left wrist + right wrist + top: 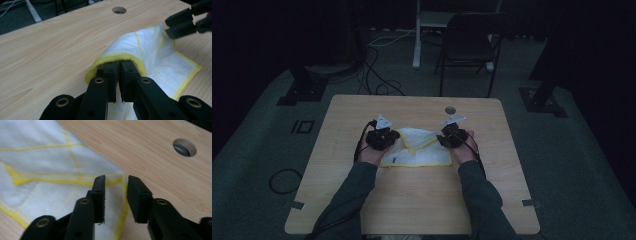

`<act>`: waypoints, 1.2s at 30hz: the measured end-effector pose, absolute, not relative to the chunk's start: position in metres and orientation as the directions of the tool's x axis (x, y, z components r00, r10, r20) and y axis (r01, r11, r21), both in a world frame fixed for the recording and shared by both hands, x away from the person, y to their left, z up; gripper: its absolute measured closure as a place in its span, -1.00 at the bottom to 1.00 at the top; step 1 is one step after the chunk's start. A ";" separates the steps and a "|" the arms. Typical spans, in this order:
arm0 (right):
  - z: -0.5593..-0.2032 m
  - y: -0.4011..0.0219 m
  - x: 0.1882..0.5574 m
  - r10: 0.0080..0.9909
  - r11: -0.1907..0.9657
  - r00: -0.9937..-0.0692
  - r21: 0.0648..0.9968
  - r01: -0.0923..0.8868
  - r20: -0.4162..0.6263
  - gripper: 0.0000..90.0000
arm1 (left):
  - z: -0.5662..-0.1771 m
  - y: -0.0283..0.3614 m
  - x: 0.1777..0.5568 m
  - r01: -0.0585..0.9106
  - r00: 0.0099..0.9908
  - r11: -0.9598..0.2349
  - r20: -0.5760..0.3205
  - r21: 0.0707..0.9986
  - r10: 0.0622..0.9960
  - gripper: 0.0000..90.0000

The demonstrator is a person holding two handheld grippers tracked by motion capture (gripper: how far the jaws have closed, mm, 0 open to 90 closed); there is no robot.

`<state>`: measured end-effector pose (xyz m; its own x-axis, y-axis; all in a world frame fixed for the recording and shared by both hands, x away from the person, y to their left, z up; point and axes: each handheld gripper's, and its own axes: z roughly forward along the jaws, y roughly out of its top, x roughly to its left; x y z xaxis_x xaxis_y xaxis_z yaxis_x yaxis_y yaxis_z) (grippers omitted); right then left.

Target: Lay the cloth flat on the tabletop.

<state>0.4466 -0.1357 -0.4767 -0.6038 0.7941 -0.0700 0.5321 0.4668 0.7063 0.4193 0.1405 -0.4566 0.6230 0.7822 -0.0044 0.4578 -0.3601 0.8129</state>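
The table [412, 200], pale wood-grain with a round cable hole [450, 109] near its far edge at about 12 o'clock, carries a white cloth [417, 150] with yellow trim and yellow grid lines, lying at the table's middle between the person's two hands. The cloth's long axis runs across the table from 9 to 3 o'clock, and its far-left part is folded up and over toward the centre. The left tongs [119, 75] sit at the cloth's 9 o'clock end, pressed together on its yellow hem [117, 58], and the pinched edge is lifted off the wood so the fabric arches away from them toward the other hand. The right tongs [115, 195] are at the 3 o'clock end; their jaws stand spread with a clear gap, a corner of the cloth lying flat on the table just under and beyond them, the pads touching nothing. So the left hand is the one that holds the cloth, and the right one is free beside the corner it hovers over. In my judgement the fold in hand depends on the left tongs carrying their hem toward 3 o'clock, along the long axis, while the right corner lies as the anchor. Around the table the room is dim: a grey floor, a dark folding chair [469, 47] at 12 o'clock, loose cables [377, 75] at 11 o'clock.
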 end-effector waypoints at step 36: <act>-0.483 -0.110 0.441 0.650 0.600 -0.752 0.681 0.419 -0.109 0.99 | -0.466 0.123 0.405 0.445 0.707 -0.397 -0.043 0.803 0.706 0.71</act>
<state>0.4405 -0.1102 -0.4828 -0.7523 0.6497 -0.1094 0.4192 0.6001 0.6813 0.4048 0.1232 -0.4665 0.7070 0.7059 -0.0426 0.4447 -0.3969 0.8029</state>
